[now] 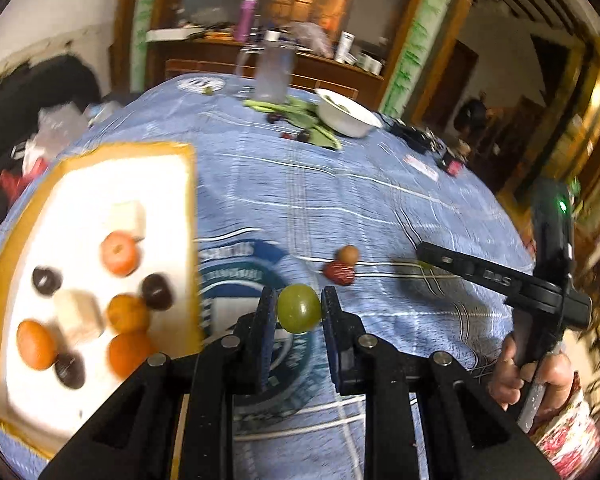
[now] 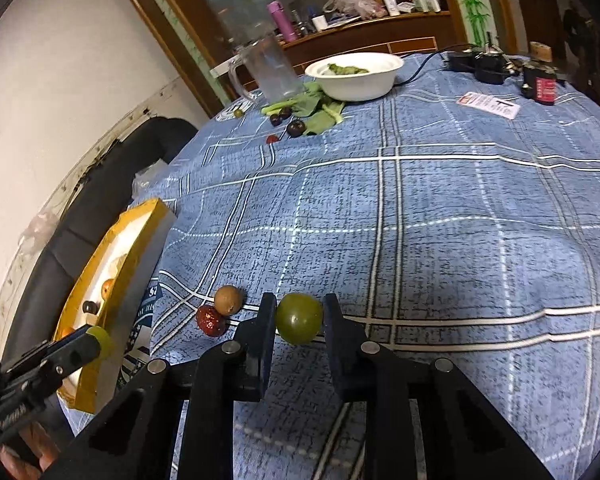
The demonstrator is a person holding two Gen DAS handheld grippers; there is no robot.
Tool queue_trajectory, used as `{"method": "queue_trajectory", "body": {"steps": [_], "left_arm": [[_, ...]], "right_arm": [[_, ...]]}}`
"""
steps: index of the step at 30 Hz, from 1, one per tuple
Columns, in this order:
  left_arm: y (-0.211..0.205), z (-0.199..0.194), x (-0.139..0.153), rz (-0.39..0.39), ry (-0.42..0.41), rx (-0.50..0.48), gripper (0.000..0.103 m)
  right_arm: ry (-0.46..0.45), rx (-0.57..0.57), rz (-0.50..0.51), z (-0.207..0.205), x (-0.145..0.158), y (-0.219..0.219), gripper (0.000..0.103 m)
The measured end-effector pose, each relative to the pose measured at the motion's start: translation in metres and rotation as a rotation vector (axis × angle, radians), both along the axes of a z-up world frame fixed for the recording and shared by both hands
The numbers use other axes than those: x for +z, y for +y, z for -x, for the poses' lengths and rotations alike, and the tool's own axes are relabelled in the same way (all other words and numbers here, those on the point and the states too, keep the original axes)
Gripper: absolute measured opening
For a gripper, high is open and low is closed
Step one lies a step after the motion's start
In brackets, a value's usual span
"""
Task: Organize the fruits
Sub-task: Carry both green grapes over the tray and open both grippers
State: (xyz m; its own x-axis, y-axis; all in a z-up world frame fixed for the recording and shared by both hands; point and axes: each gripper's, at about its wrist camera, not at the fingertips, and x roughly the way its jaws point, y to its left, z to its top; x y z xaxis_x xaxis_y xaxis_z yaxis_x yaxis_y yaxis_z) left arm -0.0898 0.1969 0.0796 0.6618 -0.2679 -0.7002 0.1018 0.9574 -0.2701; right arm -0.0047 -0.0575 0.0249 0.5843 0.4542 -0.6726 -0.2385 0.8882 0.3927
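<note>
My left gripper point(image 1: 299, 303) is shut on a round green fruit point(image 1: 299, 312), lifted above the blue checked cloth, just right of the yellow-rimmed white tray point(image 1: 188, 200). The tray holds several oranges point(image 1: 119, 253), dark fruits point(image 1: 157, 291) and white blocks. My right gripper point(image 2: 299, 314) is shut on a second, darker green fruit point(image 2: 299, 322) low over the cloth. A brown longan point(image 2: 228, 299) and a red date point(image 2: 210, 321) lie just left of it. In the right wrist view the left gripper point(image 2: 96, 340) shows by the tray point(image 2: 140, 248).
At the far side stand a white bowl point(image 2: 356, 76) with greens, a clear plastic mug point(image 2: 272, 68), leafy greens point(image 2: 316, 110), a few dark fruits point(image 2: 295, 127) and a small green fruit point(image 2: 239, 112). A card point(image 2: 488, 104) and black chargers point(image 2: 484, 65) lie far right. A dark sofa point(image 2: 112, 184) borders the table's left.
</note>
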Motion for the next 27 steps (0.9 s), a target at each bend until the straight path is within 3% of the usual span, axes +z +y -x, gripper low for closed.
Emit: {"method": "queue_trajectory", "body": {"steps": [7,13,17,20,22,27], "left_arm": [[0.07,0.016,0.006,0.043,-0.006,0.173,0.022],[0.114,0.032,-0.006,-0.011,0.03,0.315,0.022],[0.125,0.039,-0.011,-0.008,0.035,0.317,0.022],[0.121,0.041,-0.009,-0.058,0.024,0.307,0.022],[0.121,0.041,-0.01,-0.039,0.022,0.296,0.028],[0.125,0.048,-0.003,0.0,-0.013,0.296,0.061]], "right_arm": [[-0.042,0.077,-0.005,0.021,0.035,0.031,0.025],[-0.025,0.245,-0.03,0.029,0.044,0.111,0.026],[-0.014,0.339,-0.014,0.031,0.041,0.168,0.026],[-0.013,0.386,0.028,0.029,0.039,0.206,0.026],[-0.013,0.399,0.052,0.026,0.036,0.223,0.026],[-0.041,0.385,0.154,0.015,0.028,0.249,0.027]]}}
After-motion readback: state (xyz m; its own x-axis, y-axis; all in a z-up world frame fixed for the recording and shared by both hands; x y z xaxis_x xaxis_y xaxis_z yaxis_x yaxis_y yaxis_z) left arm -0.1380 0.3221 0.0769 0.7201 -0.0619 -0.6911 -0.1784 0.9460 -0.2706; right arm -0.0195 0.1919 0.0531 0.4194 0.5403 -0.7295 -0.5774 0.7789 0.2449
